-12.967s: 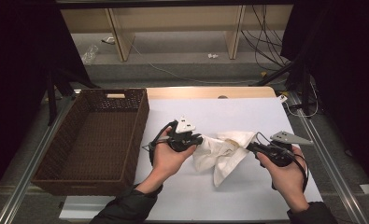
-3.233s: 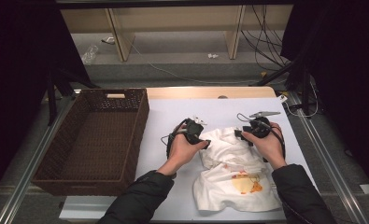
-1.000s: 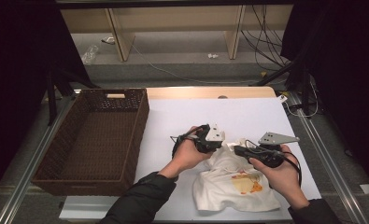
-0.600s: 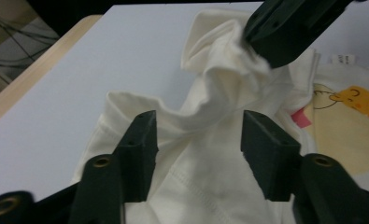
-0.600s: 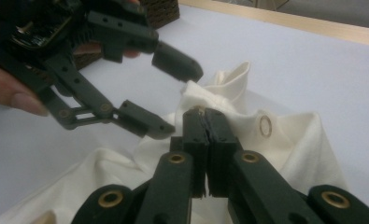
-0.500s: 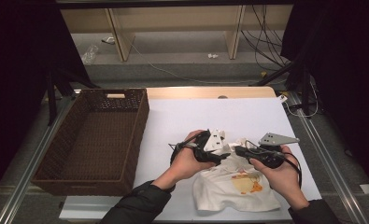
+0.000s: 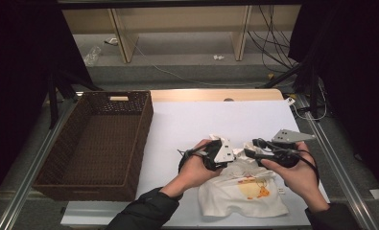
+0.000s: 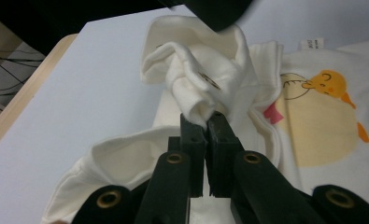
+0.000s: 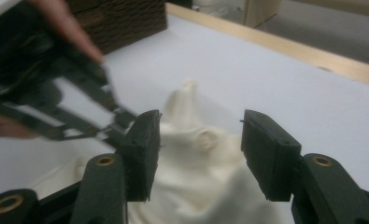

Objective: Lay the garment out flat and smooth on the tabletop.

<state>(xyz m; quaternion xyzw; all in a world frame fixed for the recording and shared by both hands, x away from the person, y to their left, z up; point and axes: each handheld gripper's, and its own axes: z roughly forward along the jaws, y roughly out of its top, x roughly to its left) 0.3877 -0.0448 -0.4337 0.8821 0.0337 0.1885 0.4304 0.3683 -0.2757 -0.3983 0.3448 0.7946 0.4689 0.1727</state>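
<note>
**Two grippers, one small shirt, mid-fold**

Two grippers work the same shirt (image 7: 242,191) at the near right of the table (image 7: 201,120), just in front of me; the basket (image 7: 96,139) sits well apart on the left, so I judge the folded piece goes there later. My left gripper (image 8: 205,123) is clenched on a bunched fold of the white cloth; its jaws stand pressed together with the fabric welling up just above the tips, and I hold it pinched so the top of the shirt comes up off the table while the rest lies flat. The printed side faces up; the yellow duck (image 8: 320,126) lies beside my left jaws, and the neck tag (image 8: 309,44) sits at the far edge. My right gripper (image 9: 196,149) is released; its jaws stand wide apart over the cream cloth, straddling a raised lump of it without pinching, which I read as lining up for a second hold. From above, the left gripper (image 7: 220,153) and the right gripper (image 7: 252,154) are near each other over the shirt's upper edge; holding both ends of that edge would let me turn it over evenly; the risk, I think, is the right jaws taking too many layers.
</note>
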